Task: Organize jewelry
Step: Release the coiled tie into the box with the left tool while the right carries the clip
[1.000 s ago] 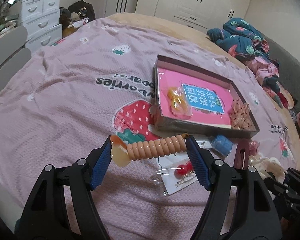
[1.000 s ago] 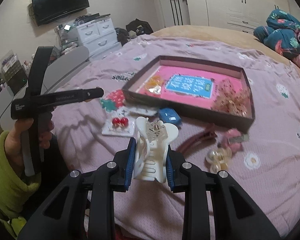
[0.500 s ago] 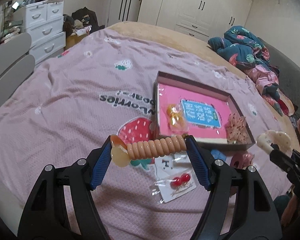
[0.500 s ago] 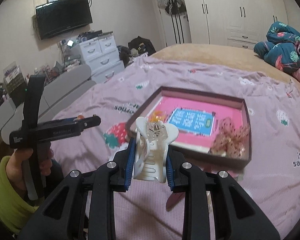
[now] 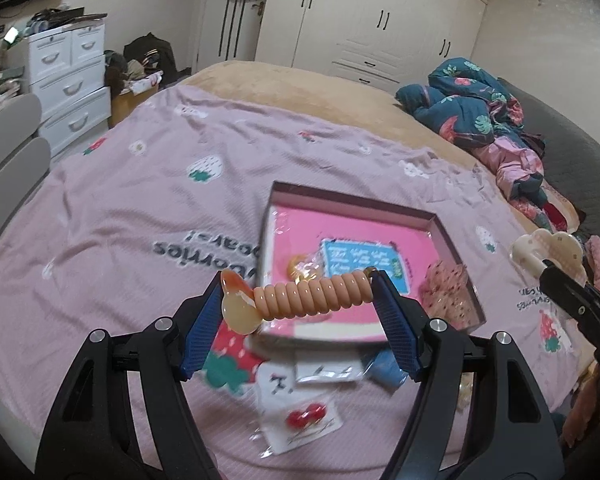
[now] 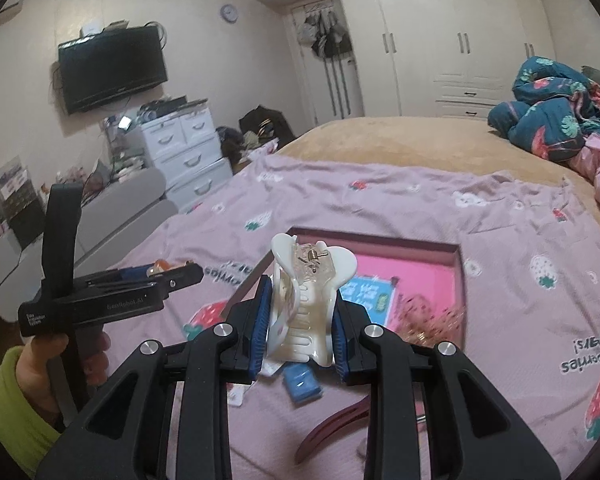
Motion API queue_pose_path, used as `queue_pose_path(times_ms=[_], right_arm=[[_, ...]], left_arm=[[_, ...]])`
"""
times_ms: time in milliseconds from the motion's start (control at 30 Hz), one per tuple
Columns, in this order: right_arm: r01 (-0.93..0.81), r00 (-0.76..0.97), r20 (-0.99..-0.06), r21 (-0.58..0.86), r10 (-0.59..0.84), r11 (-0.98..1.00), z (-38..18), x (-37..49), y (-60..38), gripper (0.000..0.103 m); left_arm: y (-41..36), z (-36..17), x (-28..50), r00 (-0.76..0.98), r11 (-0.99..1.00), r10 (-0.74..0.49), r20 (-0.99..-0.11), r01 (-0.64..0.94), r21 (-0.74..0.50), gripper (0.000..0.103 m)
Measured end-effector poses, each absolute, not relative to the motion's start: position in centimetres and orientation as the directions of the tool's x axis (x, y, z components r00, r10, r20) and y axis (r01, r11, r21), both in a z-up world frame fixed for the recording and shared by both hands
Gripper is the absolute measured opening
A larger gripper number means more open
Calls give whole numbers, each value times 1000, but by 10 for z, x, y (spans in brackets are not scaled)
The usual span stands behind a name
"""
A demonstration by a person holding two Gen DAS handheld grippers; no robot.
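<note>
So the peach spiral hair tie (image 5: pixel 314 295) is clamped lengthwise in the left gripper (image 5: pixel 300 314), the white claw clip (image 6: pixel 306 306) squeezed in the right gripper (image 6: pixel 302 326), both above the pink-lined box (image 5: pixel 452 236) on the bedspread (image 5: pixel 120 208).

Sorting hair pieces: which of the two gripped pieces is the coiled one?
The peach spiral tie, stretched across the left gripper. The right gripper holds a white claw clip instead.
</note>
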State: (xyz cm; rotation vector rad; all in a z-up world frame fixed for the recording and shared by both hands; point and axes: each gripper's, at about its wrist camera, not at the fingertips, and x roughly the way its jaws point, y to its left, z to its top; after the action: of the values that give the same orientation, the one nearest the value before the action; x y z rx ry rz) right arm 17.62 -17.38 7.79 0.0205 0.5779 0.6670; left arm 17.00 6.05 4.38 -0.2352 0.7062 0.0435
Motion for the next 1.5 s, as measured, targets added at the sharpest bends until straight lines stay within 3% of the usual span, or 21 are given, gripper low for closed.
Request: queue_pose_path(times_ms=[433, 867, 1500], right_arm=[[-470, 706, -479, 234, 521, 851, 82, 223, -214, 26], [-449, 718, -494, 208, 490, 869, 85, 266, -206, 26], [-384, 602, -693, 185, 397, 905, -18, 327, -199, 26]], left_arm=[[29, 39, 226, 737, 984, -84, -671, -43, -171, 64], [7, 1, 268, 670, 990, -113, -734, 10, -143, 64], [-17, -52, 282, 565, 995, -97, -819, 85, -59, 64]])
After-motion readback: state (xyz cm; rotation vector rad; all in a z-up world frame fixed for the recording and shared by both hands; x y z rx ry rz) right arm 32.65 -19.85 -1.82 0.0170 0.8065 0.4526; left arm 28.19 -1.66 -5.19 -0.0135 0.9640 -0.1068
